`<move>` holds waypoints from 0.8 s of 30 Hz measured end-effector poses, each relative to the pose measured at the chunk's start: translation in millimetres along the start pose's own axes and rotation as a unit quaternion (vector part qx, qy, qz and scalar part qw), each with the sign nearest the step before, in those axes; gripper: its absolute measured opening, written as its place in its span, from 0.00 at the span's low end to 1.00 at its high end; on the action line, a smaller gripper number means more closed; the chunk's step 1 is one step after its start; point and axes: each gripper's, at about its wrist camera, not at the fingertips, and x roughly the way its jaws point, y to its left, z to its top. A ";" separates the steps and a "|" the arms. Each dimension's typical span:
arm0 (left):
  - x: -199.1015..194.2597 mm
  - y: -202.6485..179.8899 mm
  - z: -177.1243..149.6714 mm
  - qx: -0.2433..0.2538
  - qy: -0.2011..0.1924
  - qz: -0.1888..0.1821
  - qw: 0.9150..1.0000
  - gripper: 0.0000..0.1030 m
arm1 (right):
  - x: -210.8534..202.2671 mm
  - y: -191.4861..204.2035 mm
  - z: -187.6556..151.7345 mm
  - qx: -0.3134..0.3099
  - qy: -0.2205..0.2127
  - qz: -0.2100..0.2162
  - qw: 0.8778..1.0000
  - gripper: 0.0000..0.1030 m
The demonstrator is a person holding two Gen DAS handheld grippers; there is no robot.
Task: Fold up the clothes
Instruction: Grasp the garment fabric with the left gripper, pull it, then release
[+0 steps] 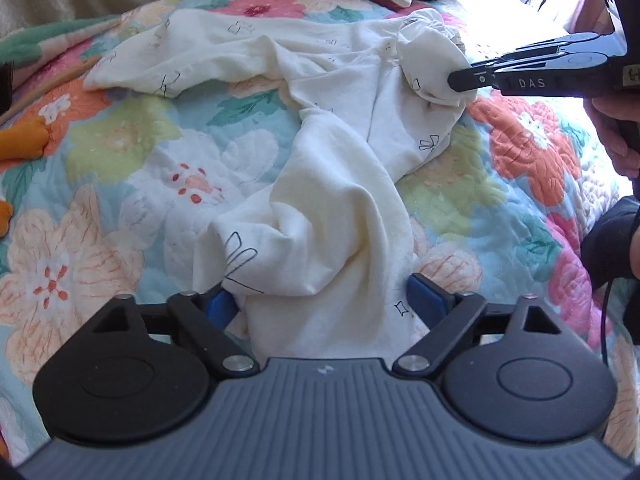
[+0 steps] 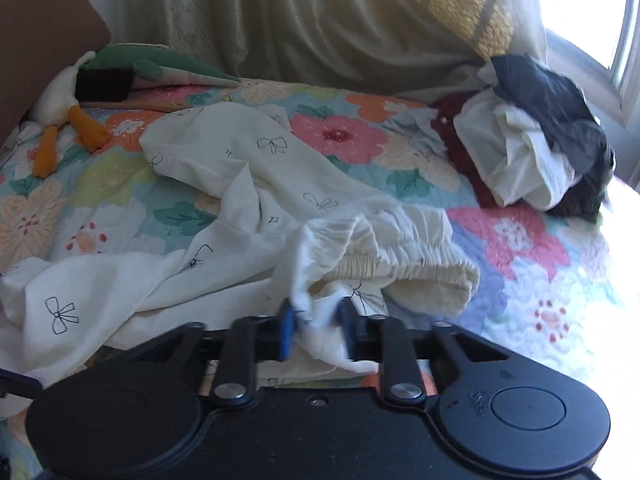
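Observation:
Cream trousers (image 1: 332, 200) printed with small black bows lie crumpled across the floral quilt (image 1: 120, 168). My left gripper (image 1: 324, 302) stands wide over the near leg end, and the bunched cloth lies between its blue pads (image 1: 222, 306) without looking squeezed. My right gripper (image 1: 456, 80) reaches in from the right, held by a hand (image 1: 616, 132), its fingers shut on the gathered waistband. In the right wrist view the trousers (image 2: 240, 184) spread to the left, and the right gripper (image 2: 316, 330) pinches a white fold of the elastic waistband (image 2: 400, 268).
A pile of dark, white and maroon clothes (image 2: 532, 148) sits at the far right of the bed by a bright window (image 2: 592, 20). A stuffed duck (image 2: 64, 120) lies at the far left. A curtain (image 2: 320, 20) hangs behind the bed.

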 end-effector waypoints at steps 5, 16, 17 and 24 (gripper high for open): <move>-11.6 27.8 12.1 -0.041 -0.026 -0.022 0.999 0.26 | -38.1 -13.8 -0.6 0.041 -0.020 -0.032 0.998 0.04; -27.2 85.1 32.4 -0.170 -0.036 -0.094 0.980 0.28 | -96.6 -24.8 9.8 -0.007 0.038 -0.228 0.973 0.03; -23.8 82.8 31.4 -0.166 -0.029 -0.087 0.982 0.28 | -94.9 -26.0 6.2 -0.015 0.051 -0.231 0.972 0.02; -22.6 75.9 30.1 -0.158 -0.035 -0.059 0.985 0.26 | -101.5 -38.3 -5.3 -0.025 0.066 -0.271 0.960 0.00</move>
